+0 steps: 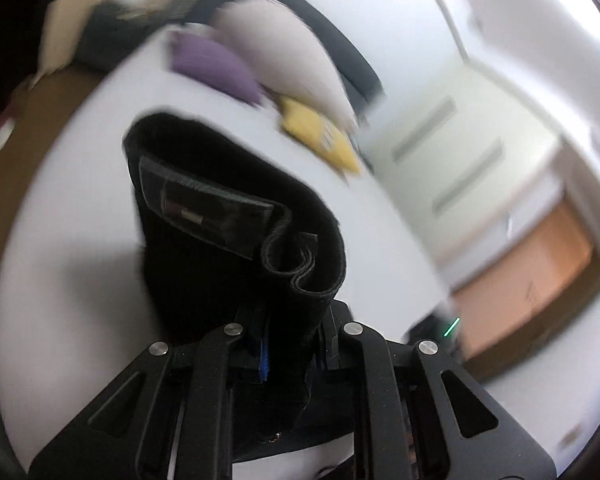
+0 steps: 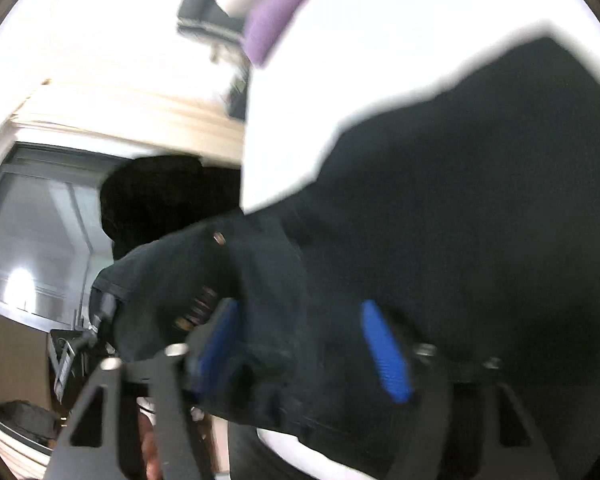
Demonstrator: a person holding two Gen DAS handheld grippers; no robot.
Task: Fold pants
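Black pants (image 1: 220, 216) are up off the white table (image 1: 80, 184), bunched and hanging from both tools, w/ the waistband end curled over in the left wrist view so the inside label (image 1: 204, 208) and the hem edge show. Left gripper (image 1: 290, 344): jaws narrow, pinched on a thick roll of the waistband; blue pad barely visible beside the cloth. Prob. gripped at that end so the garment can be lifted and laid lengthwise for a fold.

Right gripper (image 2: 304, 344): jaws wider apart, but a wad of the pants fills the gap btw. the two blue pads (image 2: 384, 352), so it looks closed on fabric, not empty. A rivet (image 2: 219, 237) and zip teeth (image 2: 198, 308) sit just left of that grip, i.e. the fly area. The rest of the pants spread right of the gripper over the table, partly resting on it as far as I can tell; heavy blur, can't be sure.

Beyond the pants, toward the table's far side: purple cloth (image 1: 216, 68), a pale pillow-like bundle (image 1: 284, 44) next to it, and sth. yellow (image 1: 320, 132) near the far edge. Off the table, past that edge, white drawers (image 1: 452, 148).

Judgement: mid-lift, fold not yet laid. Both grips are on the waist end, so the legs may trail and twist.
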